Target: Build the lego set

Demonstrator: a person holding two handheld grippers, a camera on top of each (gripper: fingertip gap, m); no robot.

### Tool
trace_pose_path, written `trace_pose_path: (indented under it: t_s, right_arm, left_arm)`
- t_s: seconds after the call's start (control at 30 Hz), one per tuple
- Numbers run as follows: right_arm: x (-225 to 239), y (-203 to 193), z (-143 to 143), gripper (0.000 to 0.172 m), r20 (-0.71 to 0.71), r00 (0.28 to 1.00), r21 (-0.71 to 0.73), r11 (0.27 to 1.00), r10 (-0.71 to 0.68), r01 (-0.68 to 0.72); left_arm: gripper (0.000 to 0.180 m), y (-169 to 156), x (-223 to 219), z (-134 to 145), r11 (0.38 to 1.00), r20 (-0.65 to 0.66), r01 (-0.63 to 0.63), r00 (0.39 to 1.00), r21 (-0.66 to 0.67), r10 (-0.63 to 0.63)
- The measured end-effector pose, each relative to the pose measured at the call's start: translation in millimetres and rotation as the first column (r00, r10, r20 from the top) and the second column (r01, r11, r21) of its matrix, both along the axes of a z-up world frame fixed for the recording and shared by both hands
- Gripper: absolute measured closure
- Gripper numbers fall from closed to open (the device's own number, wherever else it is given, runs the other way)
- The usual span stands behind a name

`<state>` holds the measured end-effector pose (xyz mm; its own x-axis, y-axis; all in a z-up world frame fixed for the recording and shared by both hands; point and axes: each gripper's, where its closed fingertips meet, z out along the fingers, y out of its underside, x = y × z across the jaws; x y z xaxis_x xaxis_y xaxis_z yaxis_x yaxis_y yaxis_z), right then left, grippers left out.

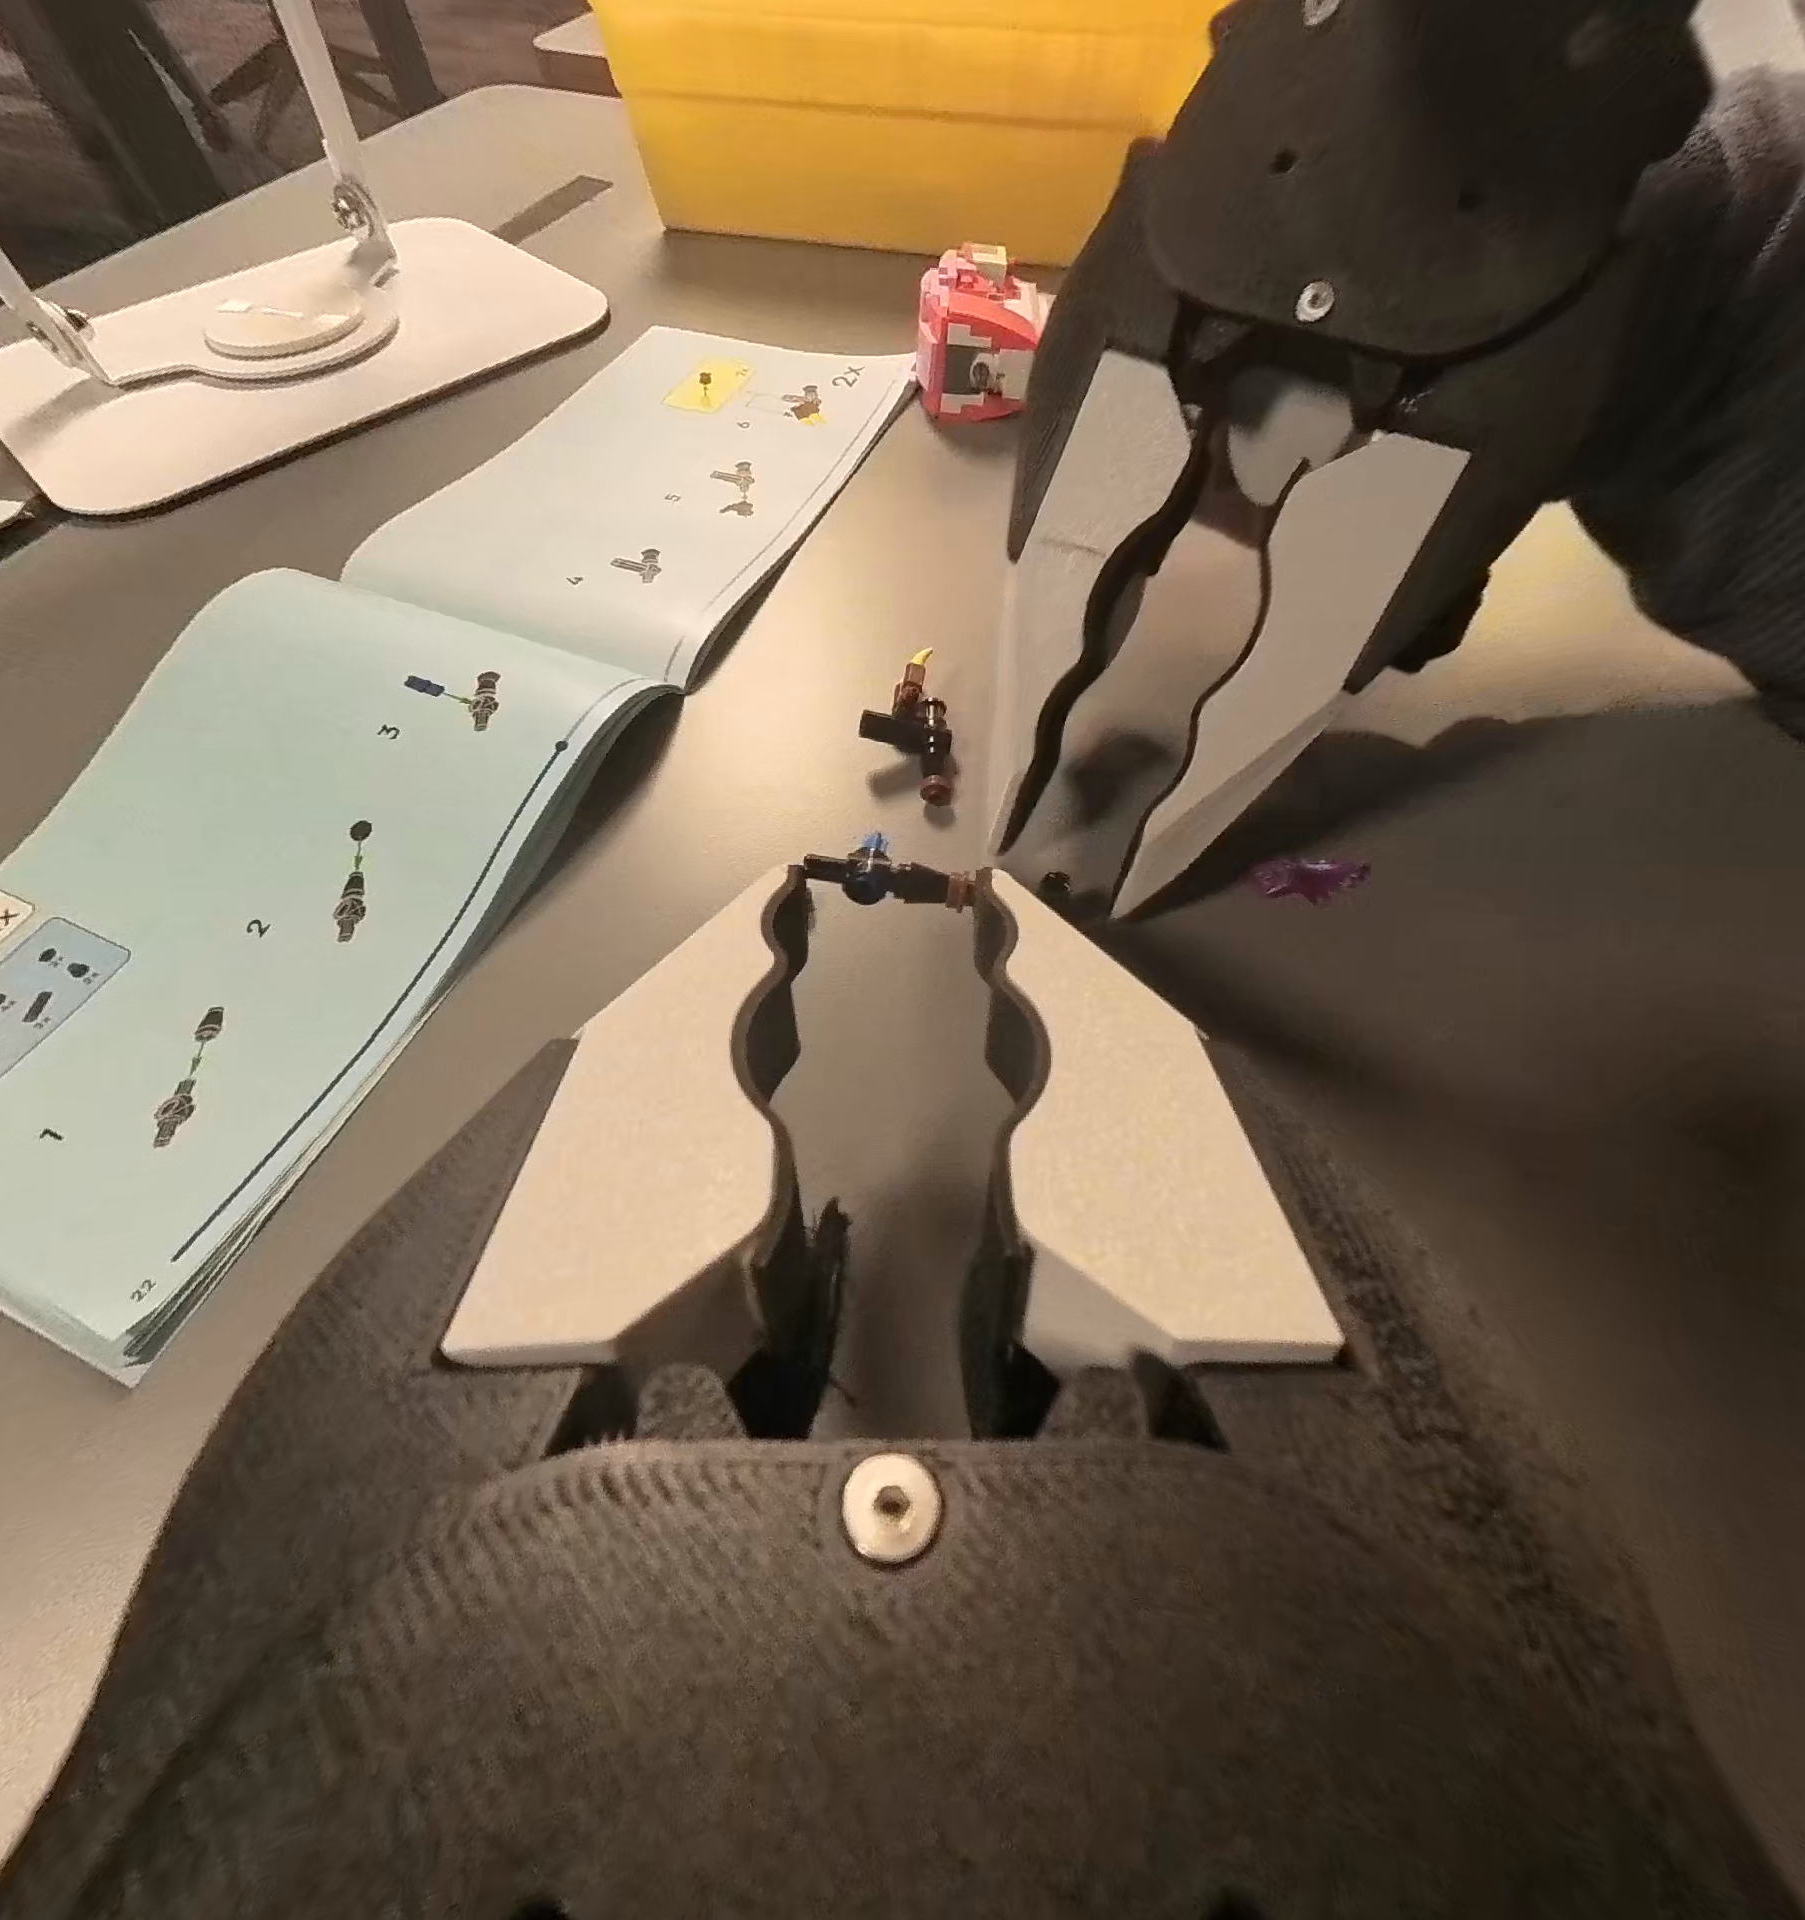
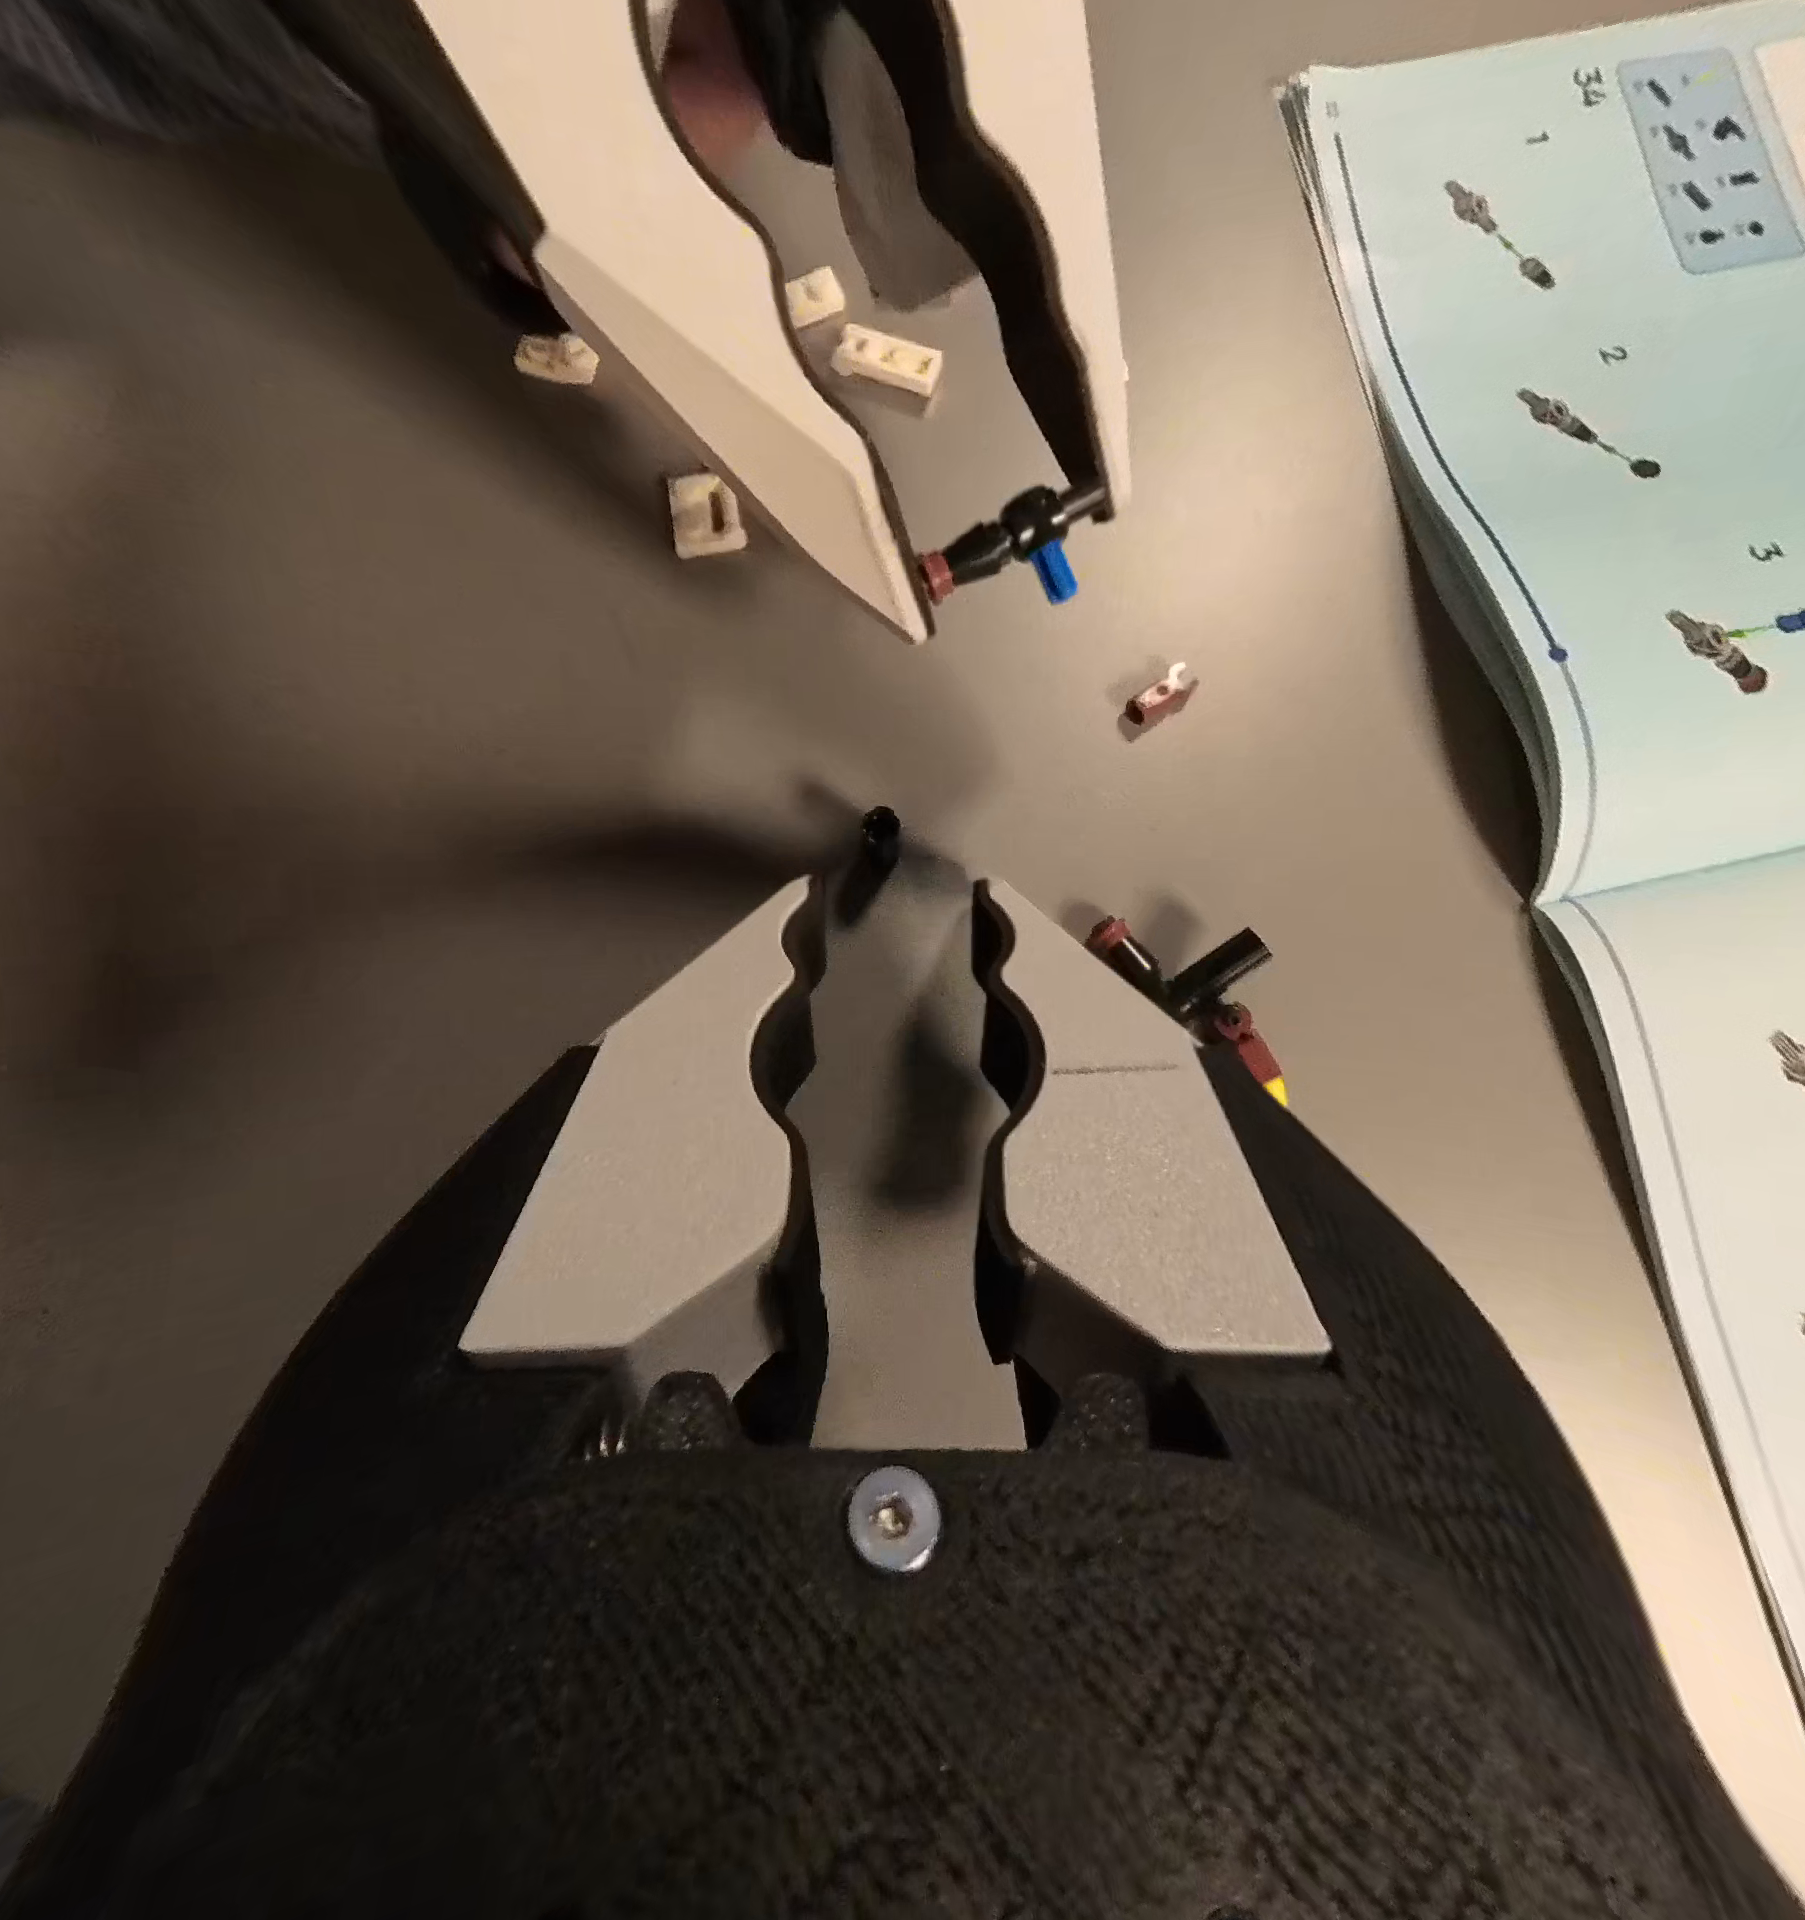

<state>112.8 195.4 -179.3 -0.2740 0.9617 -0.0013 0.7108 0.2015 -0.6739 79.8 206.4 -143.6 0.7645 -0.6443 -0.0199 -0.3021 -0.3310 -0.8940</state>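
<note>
Two grippers meet over a grey bench. Some things are hard to see. The right gripper has a blurry dark smudge between its fingers, and I cannot tell what that is. Part of a small black and brown piece with a yellow tip hides behind its right finger. A yellow box is cut off at the top edge of the left wrist view. A purple bit by the right gripper is too blurry to name.

The left gripper has its fingers partly open, and they pinch a thin black rod piece by its two ends. That piece has a blue peg on it and a brown ring at one end. The ring touches the right fingertip and the black end touches the left fingertip.

The right gripper's fingers are a little apart. A small black peg lies on the bench at its left fingertip, pointing forward. The right fingertip is not on it.

An open pale blue booklet lies beside them. A pink and white brick model stands near the yellow box. Cream bricks and a brown clip lie on the bench too.
</note>
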Motion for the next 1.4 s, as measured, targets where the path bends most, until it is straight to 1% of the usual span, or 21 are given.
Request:
trace_pose_path:
  t_s: [0.17,0.27,0.3,0.4,0.5,0.6,0.8,0.87,1.0,1.07,1.1,1.17,1.2,1.23,1.3,1.33,1.4]
  right_arm:
    - [4.4,0.2,5.4,0.143,0.107,0.994,0.038,0.999,-0.039,0.035]
    - [-0.3,0.9,10.3,0.144,0.168,0.985,0.121,0.992,-0.043,0.023]
    - [-4.0,-0.3,12.4,0.148,0.176,0.983,0.138,0.990,-0.044,0.020]
    - [-5.9,-8.1,10.8,0.149,0.253,0.967,0.130,0.991,-0.040,0.007]
    - [-3.8,-4.5,7.6,0.153,0.322,0.944,0.150,0.988,-0.072,0.025]
    - [-6.3,-4.2,7.9,0.155,0.345,0.934,0.130,0.990,-0.090,0.047]
    - [-6.1,-3.5,0.6,0.160,0.409,0.909,0.110,0.993,-0.082,0.040]
    - [-6.4,-2.9,-0.7,0.166,0.417,0.905,0.108,0.993,-0.081,0.040]
    - [-5.8,0.1,0.7,0.167,0.408,0.909,0.121,0.992,-0.079,0.032]
    - [-9.0,5.1,10.1,0.167,0.338,0.938,0.117,0.992,-0.082,0.045]
    - [-12.7,7.7,19.3,0.166,0.269,0.959,0.098,0.993,-0.086,0.062]
    - [-22.6,12.8,46.1,0.167,0.054,0.994,0.041,0.995,-0.090,0.088]
    - [-26.6,13.3,61.4,0.166,-0.073,0.994,0.000,0.996,-0.086,0.086]
    - [-28.7,12.5,76.2,0.167,-0.198,0.977,-0.047,0.996,-0.080,0.072]
    - [-29.7,12.6,98.4,0.167,-0.399,0.911,-0.140,0.989,-0.099,0.046]
    - [-29.4,10.9,105.4,0.166,-0.478,0.873,-0.182,0.983,-0.102,0.015]
    - [-27.7,5.5,114.4,0.167,-0.594,0.796,-0.280,0.958,-0.115,-0.070]
  left_arm:
    - [0.150,1.5,-2.9,2.3,1.000,0.036,-0.013,0.999,-0.009,0.013]
    - [0.150,1.7,-3.9,3.5,1.000,0.053,-0.015,0.998,-0.013,0.016]
    - [0.150,2.0,-4.2,3.9,1.000,0.058,-0.017,0.998,-0.013,0.017]
    - [0.150,2.1,-4.9,4.7,1.000,0.070,-0.017,0.997,-0.017,0.019]
    - [0.150,2.0,-5.1,5.2,1.000,0.080,-0.016,0.997,-0.020,0.017]
    - [0.150,2.0,-5.2,5.2,1.000,0.084,-0.015,0.996,-0.023,0.016]
    - [0.150,2.0,-5.6,4.4,0.999,0.086,-0.016,0.996,-0.031,0.018]
    - [0.150,2.0,-5.6,4.2,0.999,0.088,-0.015,0.996,-0.033,0.018]
    - [0.150,2.2,-6.7,5.1,0.999,0.093,-0.016,0.995,-0.031,0.019]
    - [0.150,3.1,-9.2,7.6,1.000,0.093,-0.022,0.995,-0.011,0.023]
    - [0.150,3.5,-10.5,9.8,1.000,0.096,-0.024,0.995,0.002,0.023]
    - [0.150,1.9,-9.4,20.4,0.999,0.137,0.000,0.991,0.049,-0.007]
    - [0.150,0.0,-7.3,29.0,0.997,0.183,0.018,0.983,0.079,-0.033]
    - [0.150,-1.9,-5.9,39.7,0.993,0.251,0.030,0.966,0.113,-0.057]
    - [0.151,-9.3,-3.1,59.4,0.981,0.391,0.081,0.909,0.174,-0.144]
    - [0.151,-12.4,-3.3,66.1,0.975,0.437,0.100,0.881,0.197,-0.179]
    - [0.150,-17.6,-4.0,74.8,0.963,0.487,0.131,0.841,0.236,-0.234]
